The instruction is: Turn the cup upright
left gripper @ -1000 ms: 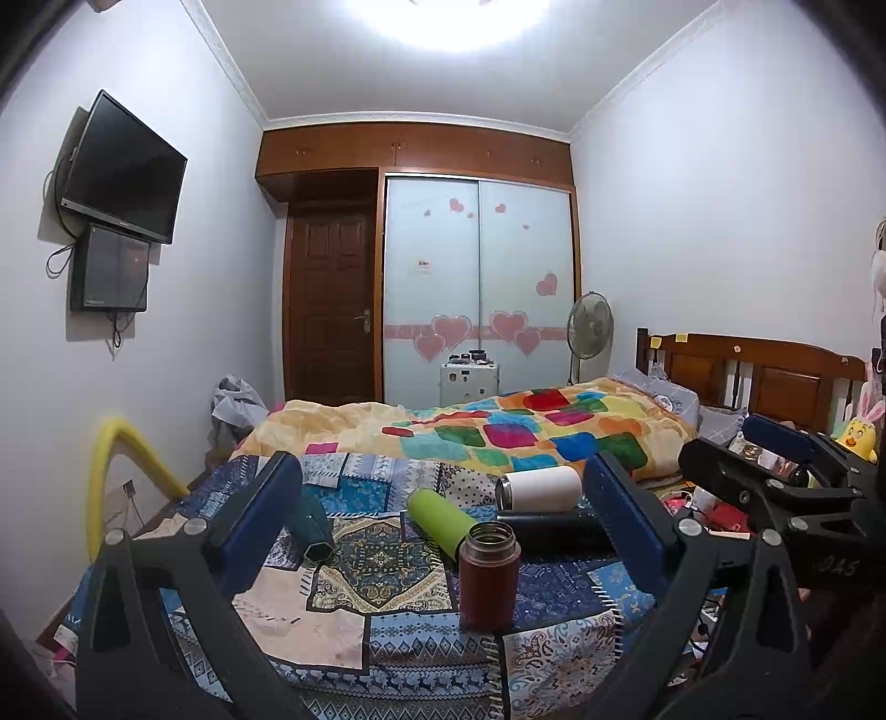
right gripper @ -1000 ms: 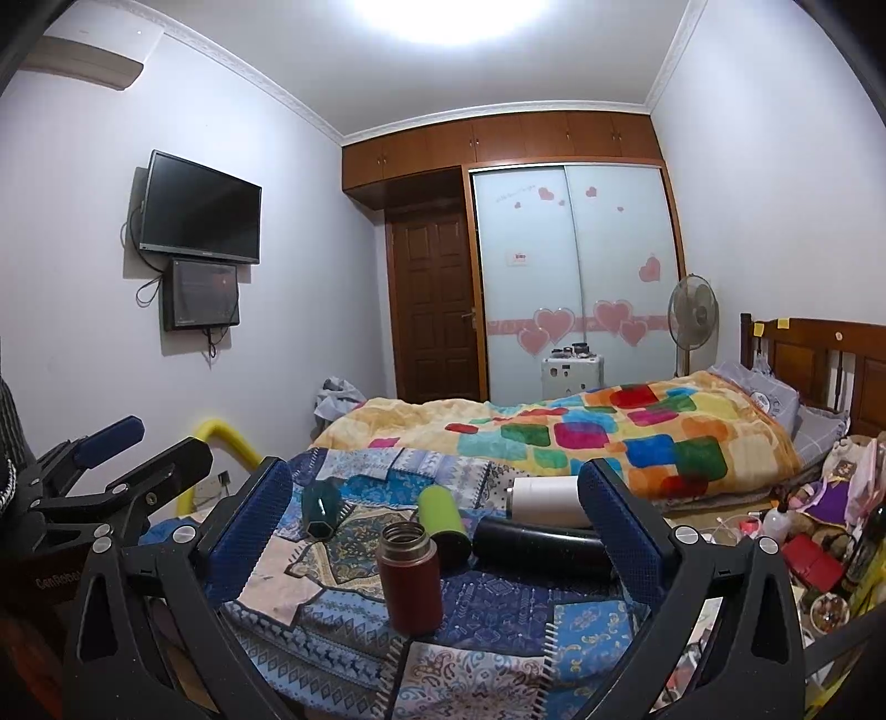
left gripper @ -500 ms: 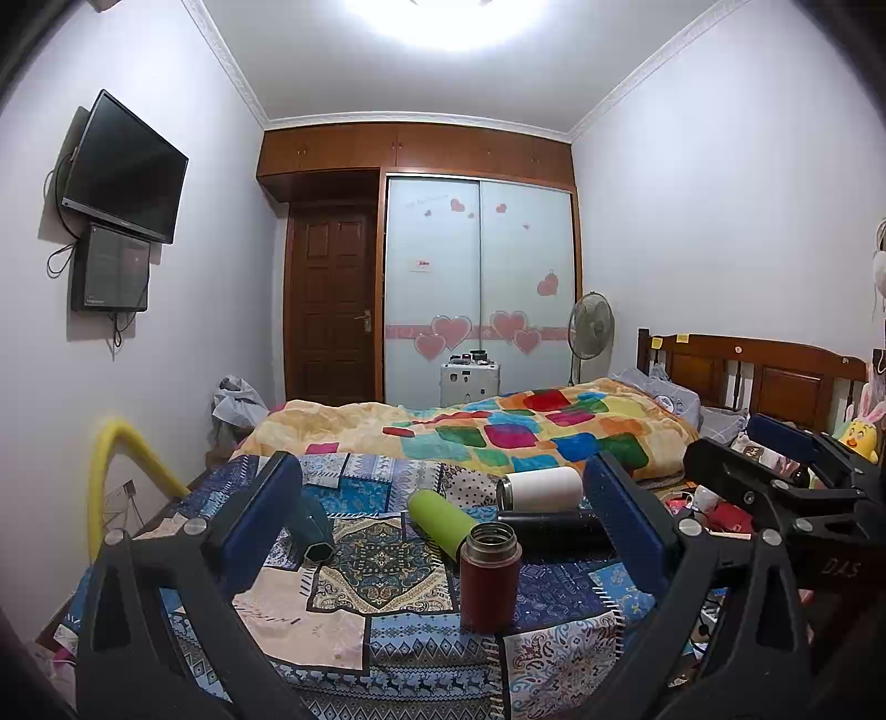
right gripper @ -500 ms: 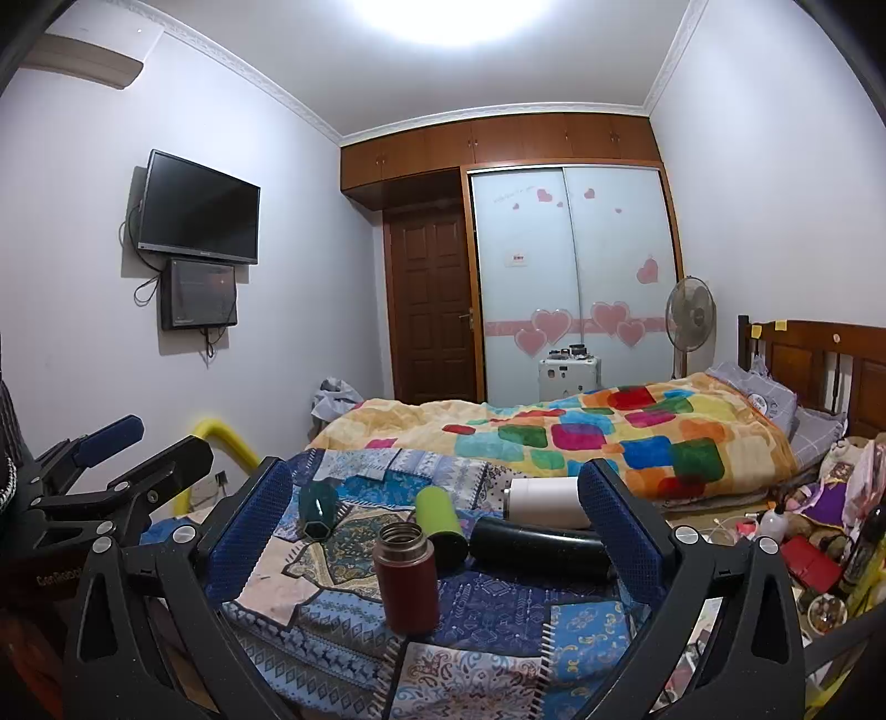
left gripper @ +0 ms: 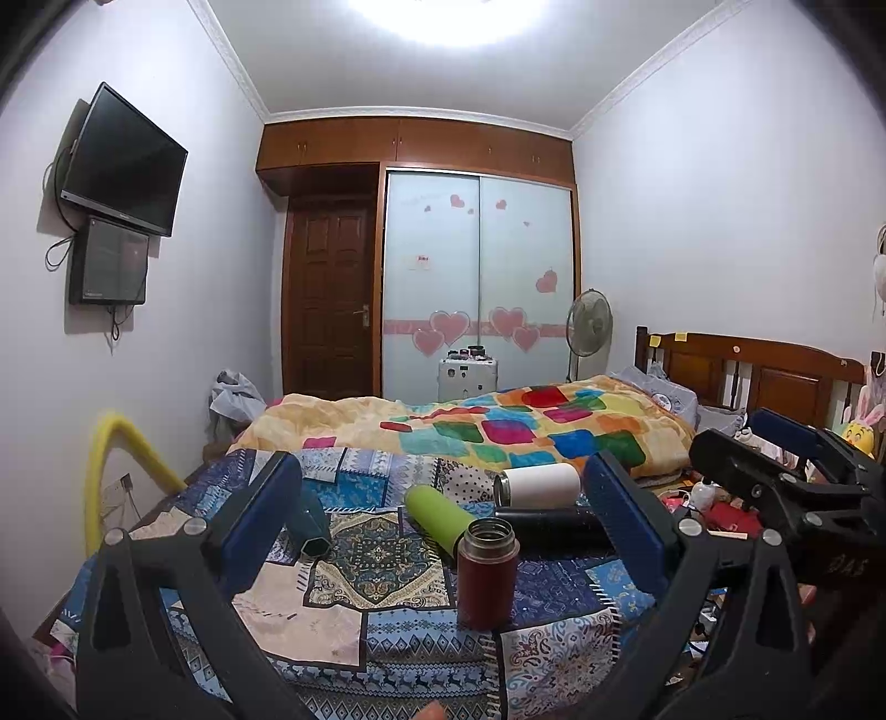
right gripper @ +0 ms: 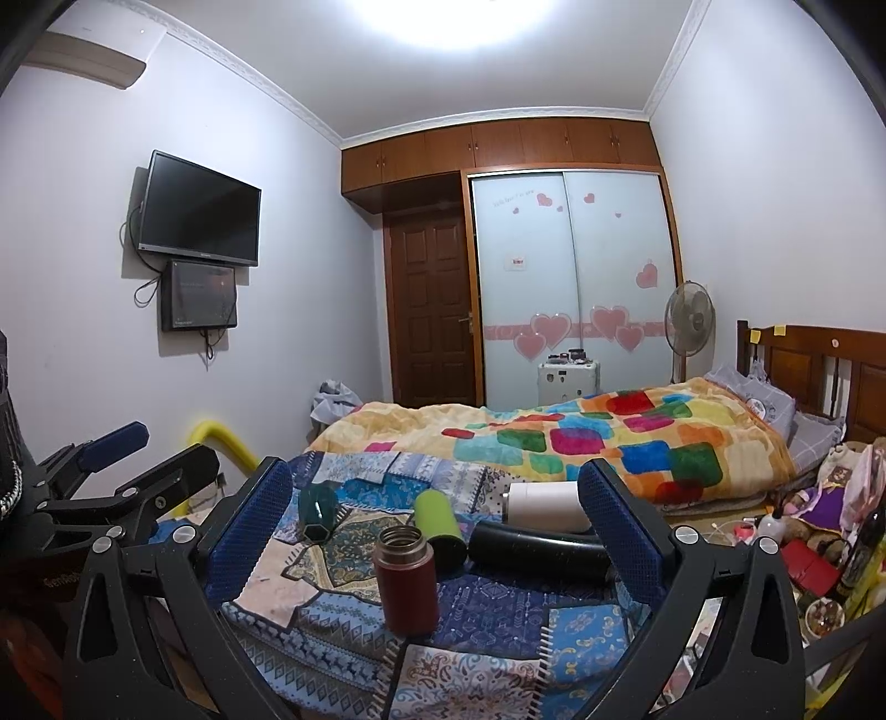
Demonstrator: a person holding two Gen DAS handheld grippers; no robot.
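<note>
My left gripper [left gripper: 443, 531] and right gripper [right gripper: 432, 531] stay spread apart, unmoved; red cup [left gripper: 487, 576] stands upright on patchwork cloth [left gripper: 354, 559], green cup [left gripper: 440, 518] lying behind.

Evenly bright room, lit by a ceiling light [left gripper: 448, 16] blown out to white glare at the top edge, soft shadows under the wall television [left gripper: 124, 160], strong fisheye bending of walls, dark vignetted corners, focus sharp throughout.

Both wrist cameras look level down the bed toward the wardrobe [left gripper: 479, 277], side by side; they share the patchwork blanket [left gripper: 382, 559] and red flask [right gripper: 406, 579], close in front.
</note>
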